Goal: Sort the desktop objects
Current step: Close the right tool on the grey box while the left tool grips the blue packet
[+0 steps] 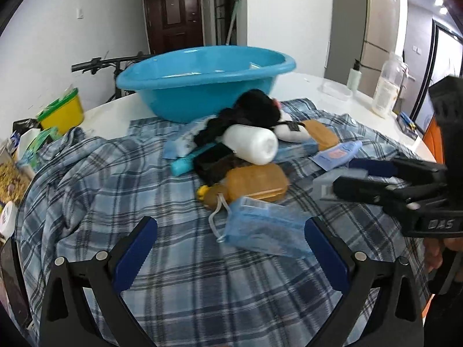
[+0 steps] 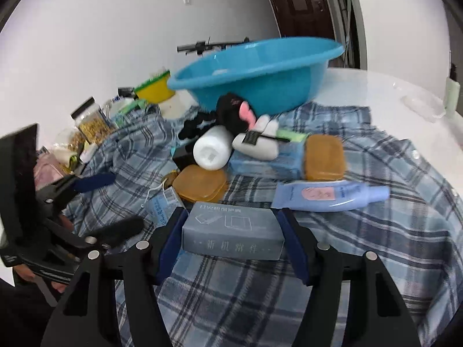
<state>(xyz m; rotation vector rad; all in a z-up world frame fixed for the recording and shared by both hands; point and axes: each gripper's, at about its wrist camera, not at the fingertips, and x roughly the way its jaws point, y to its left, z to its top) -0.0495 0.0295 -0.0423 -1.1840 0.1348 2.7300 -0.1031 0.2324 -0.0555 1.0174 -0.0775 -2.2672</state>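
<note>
Your right gripper [image 2: 233,231] has its blue pads on both ends of the grey box [image 2: 233,235], which lies flat on the plaid cloth [image 2: 376,260] at the near edge of the pile; the pads [image 2: 292,243] sit against the box's short sides, so you are gripping it. Your left gripper [image 1: 231,248] is spread wide above the cloth with nothing between its fingers; the packet of blue face masks [image 1: 266,228] lies just beyond its tips, untouched. Behind the grey box the rest of the clutter is heaped in the middle of the cloth: an amber case [image 2: 202,183] to the left, a pale blue tube [image 2: 330,195] lying on its side to the right, a white bottle [image 2: 212,151] resting on top of the heap, a second amber case [image 2: 324,157] leaning on a blue carton [image 2: 266,163], and a black plush toy [image 2: 231,110] at the far side. The blue basin [image 2: 260,84] stands on the table [image 2: 405,92] beyond the pile, its near rim touching the plush toy. A yellow tub [image 2: 156,89] sits far left.
</note>
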